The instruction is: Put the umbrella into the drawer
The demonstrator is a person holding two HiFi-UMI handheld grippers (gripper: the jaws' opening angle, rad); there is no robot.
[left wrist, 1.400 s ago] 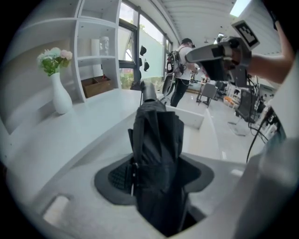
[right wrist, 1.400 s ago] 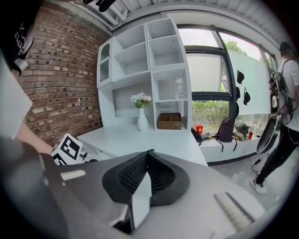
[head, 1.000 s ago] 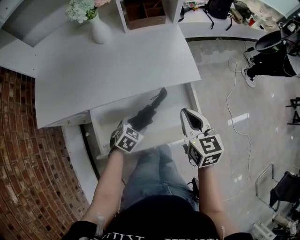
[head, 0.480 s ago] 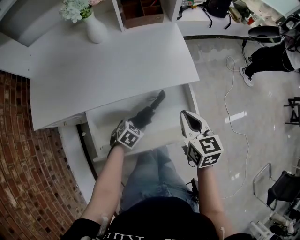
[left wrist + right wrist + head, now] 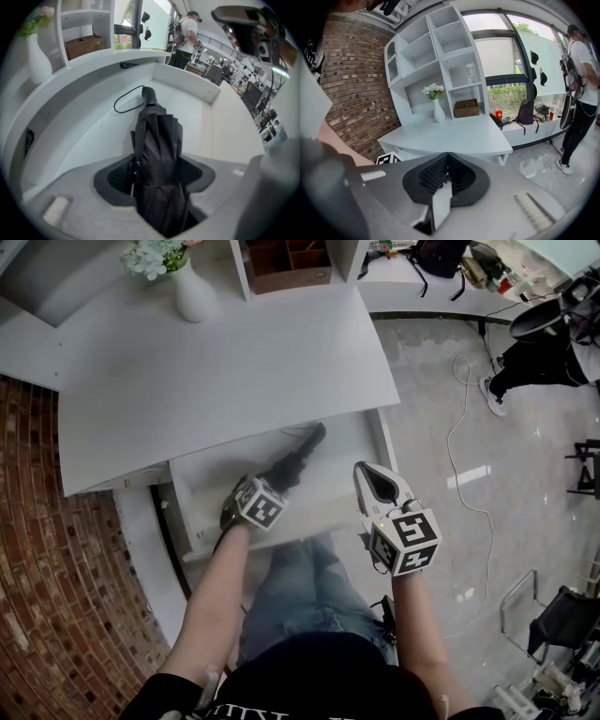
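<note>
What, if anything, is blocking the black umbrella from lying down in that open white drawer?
Nothing visible is. The left tongs hold the folded black umbrella already down inside the open white drawer, its handle end pointing toward the back wall, and nothing else lies on the drawer floor.

No text, label or number is legible anywhere in these views.

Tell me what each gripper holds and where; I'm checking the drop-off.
The left gripper grips the umbrella round its folded canopy, handle pointing away into the drawer. The right gripper holds nothing, jaws shut.
</note>
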